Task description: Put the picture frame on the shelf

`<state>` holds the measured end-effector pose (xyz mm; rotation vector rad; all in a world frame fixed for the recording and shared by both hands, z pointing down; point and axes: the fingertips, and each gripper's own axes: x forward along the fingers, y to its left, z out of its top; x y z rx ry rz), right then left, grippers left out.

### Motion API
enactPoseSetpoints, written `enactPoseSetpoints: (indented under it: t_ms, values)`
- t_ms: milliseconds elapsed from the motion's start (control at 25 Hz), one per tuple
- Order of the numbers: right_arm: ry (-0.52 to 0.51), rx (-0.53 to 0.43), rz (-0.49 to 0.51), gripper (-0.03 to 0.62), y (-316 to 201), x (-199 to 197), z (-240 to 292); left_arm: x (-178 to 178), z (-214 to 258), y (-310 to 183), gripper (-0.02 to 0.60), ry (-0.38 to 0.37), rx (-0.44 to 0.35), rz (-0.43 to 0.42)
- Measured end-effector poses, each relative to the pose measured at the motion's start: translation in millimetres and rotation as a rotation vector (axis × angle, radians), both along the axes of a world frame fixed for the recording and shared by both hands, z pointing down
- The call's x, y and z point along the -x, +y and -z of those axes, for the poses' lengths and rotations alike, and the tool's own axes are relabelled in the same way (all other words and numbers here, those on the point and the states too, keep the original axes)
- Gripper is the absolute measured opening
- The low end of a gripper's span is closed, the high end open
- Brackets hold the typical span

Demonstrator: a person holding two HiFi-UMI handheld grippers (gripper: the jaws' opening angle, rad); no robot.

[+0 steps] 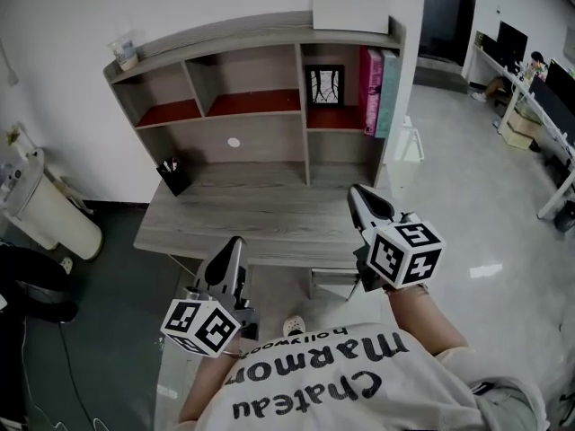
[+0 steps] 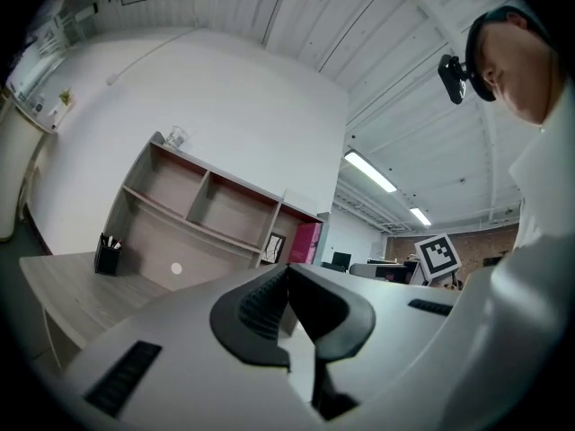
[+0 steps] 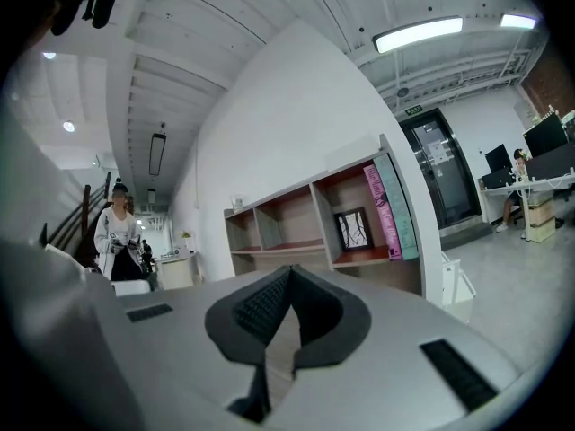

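Note:
A black picture frame (image 1: 324,85) stands upright in the right compartment of the shelf (image 1: 260,115), beside pink and teal books (image 1: 379,92). The frame (image 3: 354,230) shows in the right gripper view and, small, the frame (image 2: 274,249) in the left gripper view. My left gripper (image 1: 235,245) hangs near the desk's front edge, jaws shut with nothing between them. My right gripper (image 1: 357,194) hovers over the desk's right front, also shut and empty. Both are well short of the shelf.
The wooden desk (image 1: 243,218) carries a black pen holder (image 1: 173,176) at its back left. A white box (image 1: 350,11) lies on top of the shelf. A white bin (image 1: 406,144) stands right of the desk. A person (image 3: 119,236) stands far off.

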<state>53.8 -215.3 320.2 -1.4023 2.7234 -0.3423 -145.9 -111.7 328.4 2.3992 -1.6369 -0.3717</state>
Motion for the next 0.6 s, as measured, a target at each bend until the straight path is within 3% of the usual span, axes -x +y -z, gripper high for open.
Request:
enactPoseSetpoints:
  t_ms: [200,600]
  values:
    - [-0.002,0.028,0.041,0.006,45.0,-14.1,-14.6,-17.9,-24.4,47.7,0.017,0.012,0.038,0.008]
    - [0.004,0.027,0.039,0.005,100.0,-31.8,-26.5,-35.6,-31.0,106.7,0.017,0.005,0.032,0.019]
